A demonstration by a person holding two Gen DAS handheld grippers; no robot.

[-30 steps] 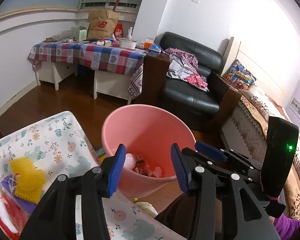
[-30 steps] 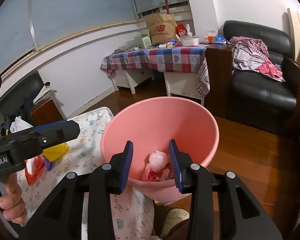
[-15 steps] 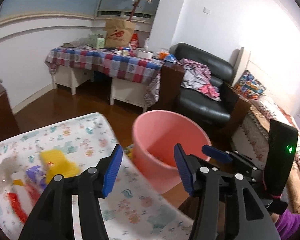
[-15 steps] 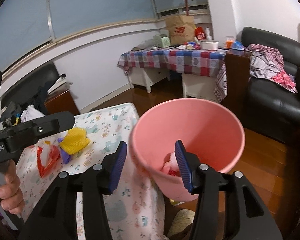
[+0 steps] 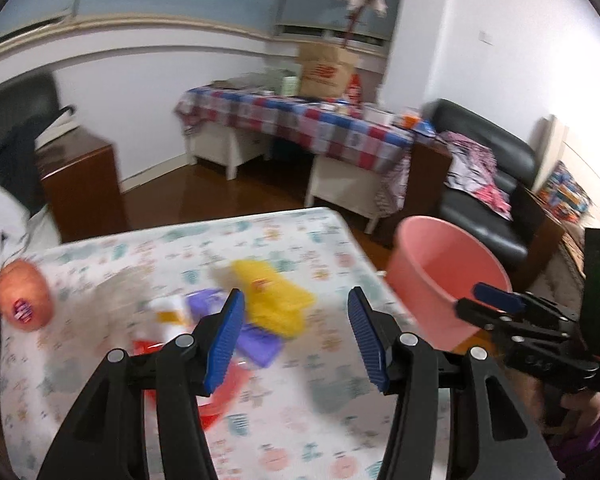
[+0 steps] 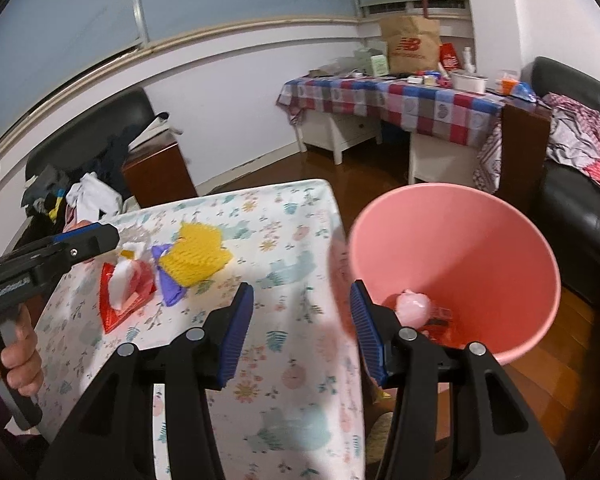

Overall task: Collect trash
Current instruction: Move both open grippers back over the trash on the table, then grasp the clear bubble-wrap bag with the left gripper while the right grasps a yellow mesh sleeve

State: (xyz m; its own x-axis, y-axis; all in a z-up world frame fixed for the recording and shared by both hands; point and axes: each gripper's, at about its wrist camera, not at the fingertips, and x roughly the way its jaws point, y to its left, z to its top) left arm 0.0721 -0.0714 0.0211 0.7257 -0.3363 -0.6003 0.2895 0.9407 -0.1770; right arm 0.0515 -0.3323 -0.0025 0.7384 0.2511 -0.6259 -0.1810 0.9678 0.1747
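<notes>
- both tongs stood partly open and empty: left gripper [image 5: 296,336] and right gripper [image 6: 300,332] each showed bare blue pads with nothing between them.
- remaining trash lay in a cluster on the floral tablecloth [image 6: 284,240]: a yellow foam net [image 6: 196,256], a purple wrapper [image 6: 168,284] tucked under its near edge, a red packet [image 6: 124,300] with a white crumpled tissue [image 6: 122,280] on it.
- an orange fruit [image 5: 22,300] sat apart near the table's far-left corner; judged not trash.
- pink bin [image 6: 452,264] stood off the table's right edge, already holding a pale pink wad [image 6: 414,306] and red scraps.
- key relation: in the left wrist view the yellow foam net [image 5: 274,298] lay just ahead of the left tongs, slightly left of the gap, long axis running diagonally from far-left to near-right; in the right wrist view the cluster sat well to the left and the bin directly ahead-right.
- judgement: the left hand [image 6: 14,356] was the nearer for the next pick; the left wrist view was blurred, so fine contact could not be assessed.
</notes>
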